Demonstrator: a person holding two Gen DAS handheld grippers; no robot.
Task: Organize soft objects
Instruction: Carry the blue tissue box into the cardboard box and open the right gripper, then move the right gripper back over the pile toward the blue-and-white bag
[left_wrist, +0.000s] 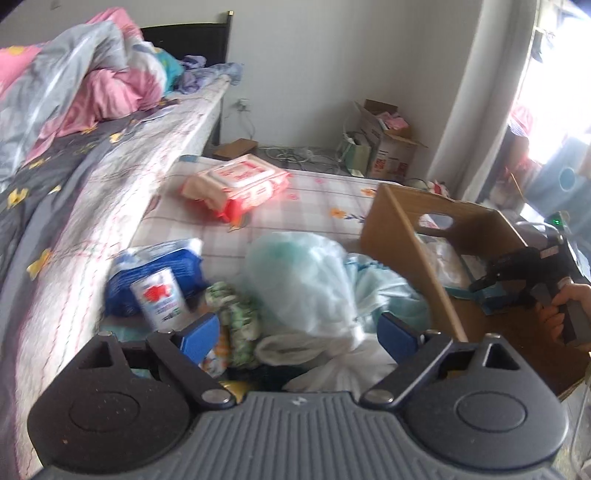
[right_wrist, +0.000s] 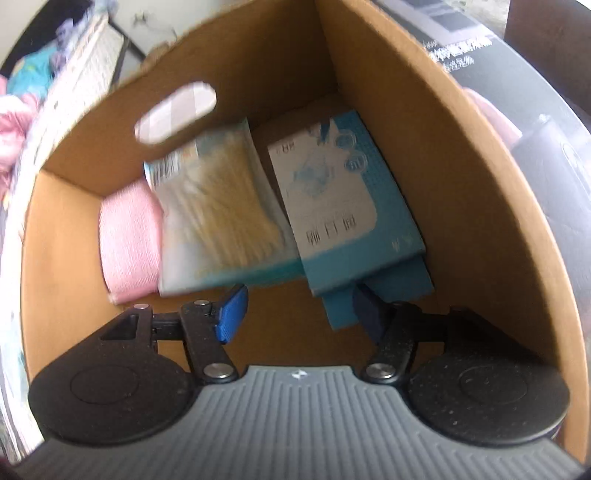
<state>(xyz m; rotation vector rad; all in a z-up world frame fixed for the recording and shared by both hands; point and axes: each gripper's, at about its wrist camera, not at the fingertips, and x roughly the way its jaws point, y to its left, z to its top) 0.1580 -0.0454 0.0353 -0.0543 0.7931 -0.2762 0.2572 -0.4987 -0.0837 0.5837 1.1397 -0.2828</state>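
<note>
Right gripper (right_wrist: 295, 314) inside cardboard box (right_wrist: 258, 44), jaws open, empty, by the teal packet (right_wrist: 343, 206). Left gripper (left_wrist: 299, 332) jaws open over the plastic-bagged bundle (left_wrist: 306, 280). Next, probably: close on it, lift into box.

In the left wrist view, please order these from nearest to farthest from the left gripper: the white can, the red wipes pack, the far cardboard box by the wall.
From the left gripper:
1. White can, just ahead, left side.
2. Red wipes pack, mid-mattress, ahead.
3. Far cardboard box, on the floor by the wall, right.
</note>
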